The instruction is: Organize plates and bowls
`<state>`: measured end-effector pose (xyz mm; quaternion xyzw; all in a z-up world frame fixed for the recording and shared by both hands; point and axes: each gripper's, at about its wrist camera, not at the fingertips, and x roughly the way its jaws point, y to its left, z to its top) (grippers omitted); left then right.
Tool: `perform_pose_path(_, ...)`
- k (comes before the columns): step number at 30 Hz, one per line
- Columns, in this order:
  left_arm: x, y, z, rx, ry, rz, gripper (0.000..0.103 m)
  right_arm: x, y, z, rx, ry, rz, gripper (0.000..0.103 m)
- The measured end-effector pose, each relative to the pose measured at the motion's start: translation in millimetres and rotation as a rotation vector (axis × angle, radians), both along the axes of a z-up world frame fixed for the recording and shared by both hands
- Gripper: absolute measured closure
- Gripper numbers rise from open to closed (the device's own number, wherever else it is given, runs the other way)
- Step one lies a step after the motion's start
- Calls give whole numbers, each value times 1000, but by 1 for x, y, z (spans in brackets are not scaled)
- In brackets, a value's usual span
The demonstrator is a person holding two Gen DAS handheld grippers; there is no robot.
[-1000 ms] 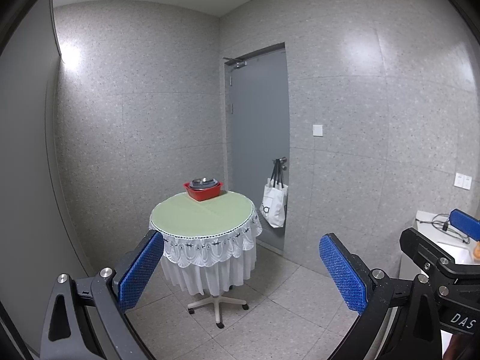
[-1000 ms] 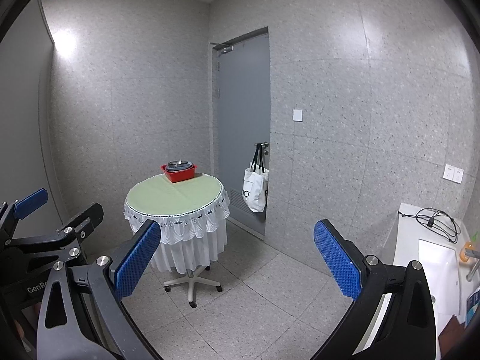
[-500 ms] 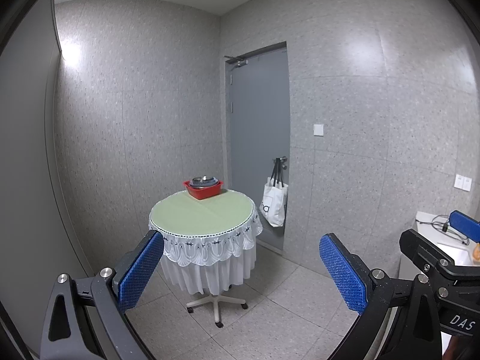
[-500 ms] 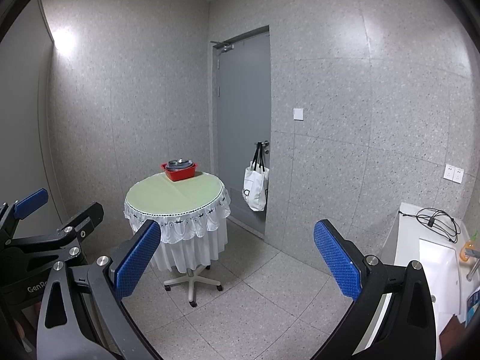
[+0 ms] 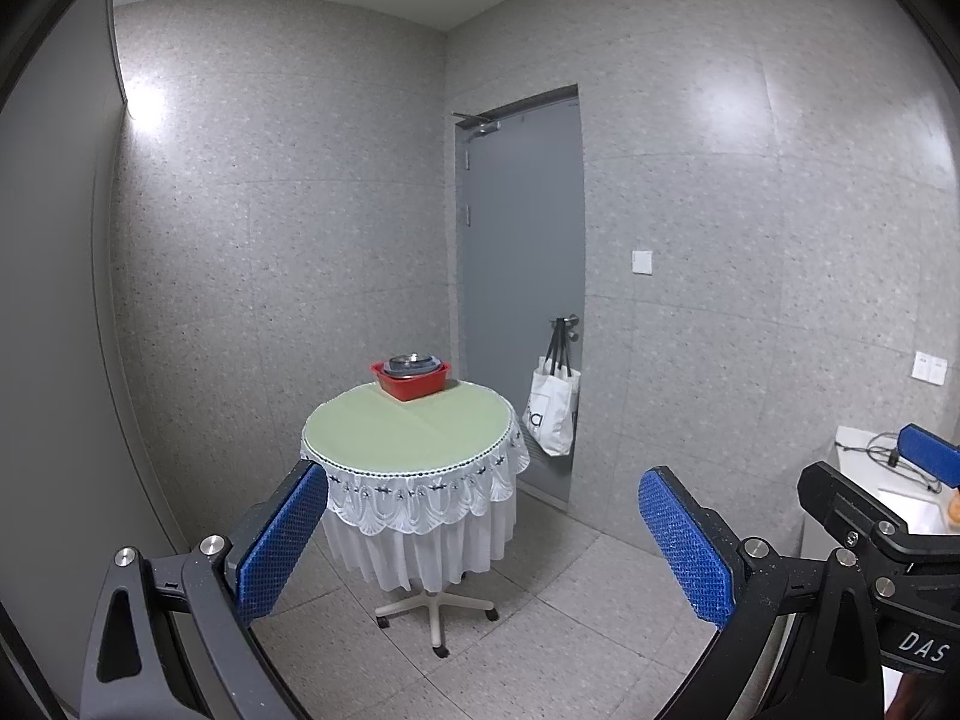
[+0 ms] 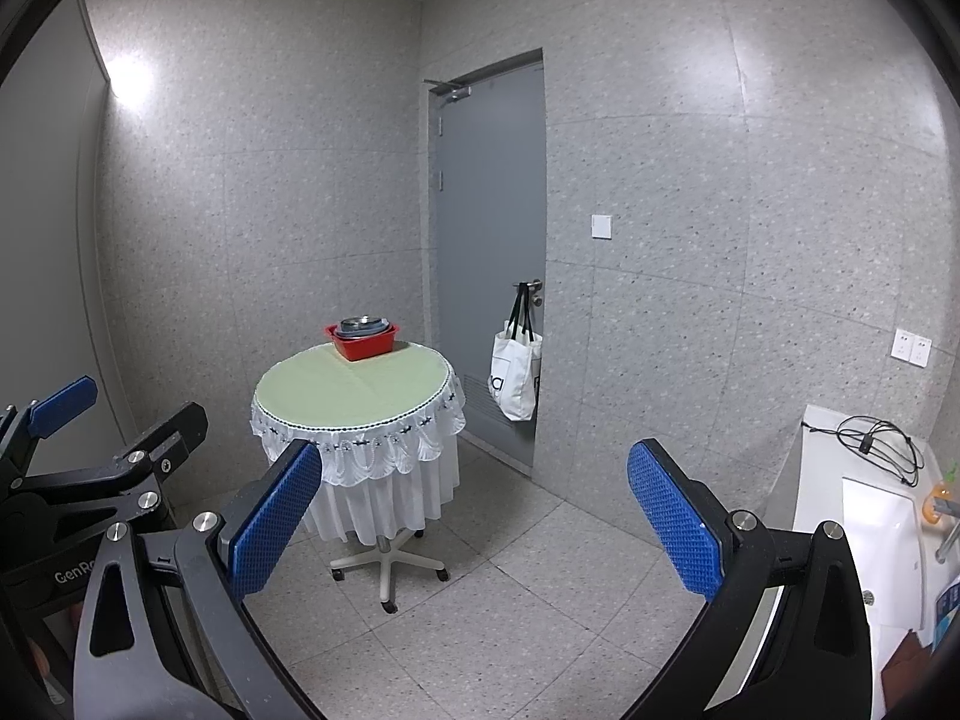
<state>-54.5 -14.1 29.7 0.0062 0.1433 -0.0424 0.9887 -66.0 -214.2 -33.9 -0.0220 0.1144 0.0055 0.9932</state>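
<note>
Both claws hang wide and empty, well short of the work. The left gripper (image 5: 480, 546) faces the round table (image 5: 414, 426); ahead, at its far edge, a red basin (image 5: 411, 380) holds stacked metal dishes (image 5: 410, 363), likely the things to sort. Only bare floor lies between. Rightward hang a tote bag (image 6: 515, 375) and the right gripper (image 6: 474, 516).

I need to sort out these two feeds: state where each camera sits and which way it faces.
Left wrist: on the left hand-held gripper, facing the table and door; own open blue fingers show, right gripper at right edge.
Right wrist: on the right hand-held gripper, same facing; left gripper at left edge.
Shared: table, red bin, door, bag.
</note>
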Motion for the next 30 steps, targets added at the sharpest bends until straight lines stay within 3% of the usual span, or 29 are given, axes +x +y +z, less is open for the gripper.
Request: perform_pose_path(30, 6, -14, -3, 1, 3, 5, 1, 10, -7, -2, 2, 12, 7, 0)
